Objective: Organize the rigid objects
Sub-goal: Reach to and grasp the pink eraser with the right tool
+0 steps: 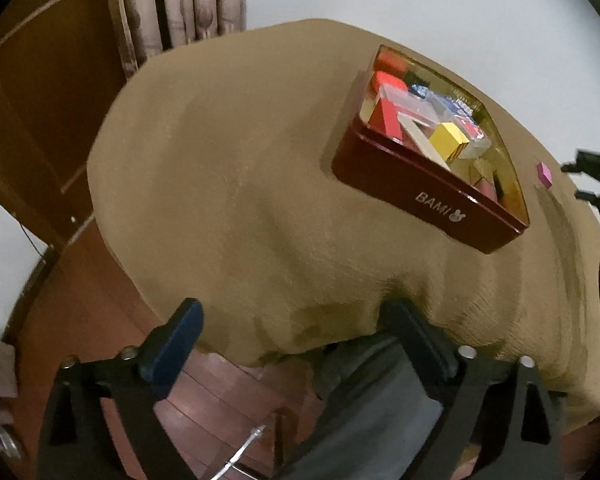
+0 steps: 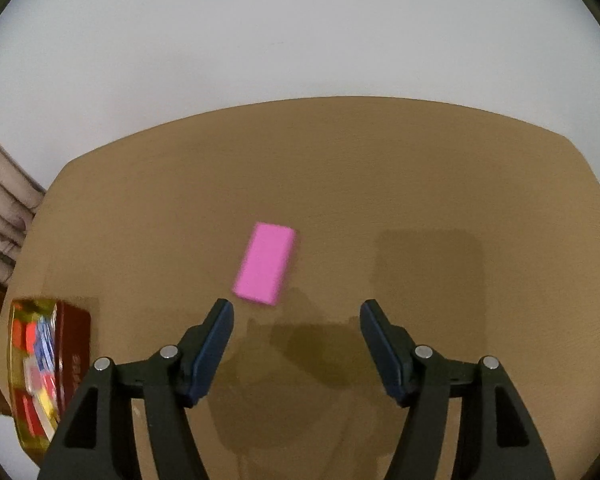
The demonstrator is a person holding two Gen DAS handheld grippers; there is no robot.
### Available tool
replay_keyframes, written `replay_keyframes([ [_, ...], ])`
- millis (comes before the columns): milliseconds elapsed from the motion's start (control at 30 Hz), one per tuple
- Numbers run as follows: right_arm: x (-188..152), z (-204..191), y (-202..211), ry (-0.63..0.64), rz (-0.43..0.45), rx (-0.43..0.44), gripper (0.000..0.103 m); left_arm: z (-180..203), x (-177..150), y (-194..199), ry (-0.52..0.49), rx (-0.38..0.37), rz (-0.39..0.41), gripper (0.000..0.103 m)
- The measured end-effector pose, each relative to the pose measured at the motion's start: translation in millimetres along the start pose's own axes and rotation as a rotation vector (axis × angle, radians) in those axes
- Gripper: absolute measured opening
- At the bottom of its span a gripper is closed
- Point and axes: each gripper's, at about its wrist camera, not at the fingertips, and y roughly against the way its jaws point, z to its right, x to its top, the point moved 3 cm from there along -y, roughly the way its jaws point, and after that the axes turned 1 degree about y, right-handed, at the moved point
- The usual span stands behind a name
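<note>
Pink block (image 2: 265, 264) lies alone mid-bench, just ahead of the right tongs (image 2: 296, 312), spread and empty; left tongs (image 1: 296, 320) released too; next: straddle it, clench, carry to the red tin (image 1: 428, 196).

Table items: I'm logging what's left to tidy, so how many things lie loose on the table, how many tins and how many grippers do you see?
Pink block, loose on the table: 1
Red tin, filled with blocks: 1
Grippers, both open and empty: 2 (left gripper, right gripper)
Total: 4
</note>
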Motion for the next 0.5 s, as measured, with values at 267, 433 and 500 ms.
replay_keyframes([
  [267, 18.6, -23.6, -33.3, -0.038, -0.052, -0.105, 0.067, -5.6, 5.7, -1.9, 0.029, -0.045, -0.008, 0.099],
  [433, 15.7, -22.1, -46.2, -0.070, -0.101, -0.095, 0.067, -16.7, 5.8, -9.1, 0.117, -0.086, -0.030, 0.099],
  [500, 18.2, -23.2, -53.1, -0.059, -0.104, -0.118, 0.067, -20.3, 6.6, -8.4, 0.136, -0.087, -0.021, 0.099],
])
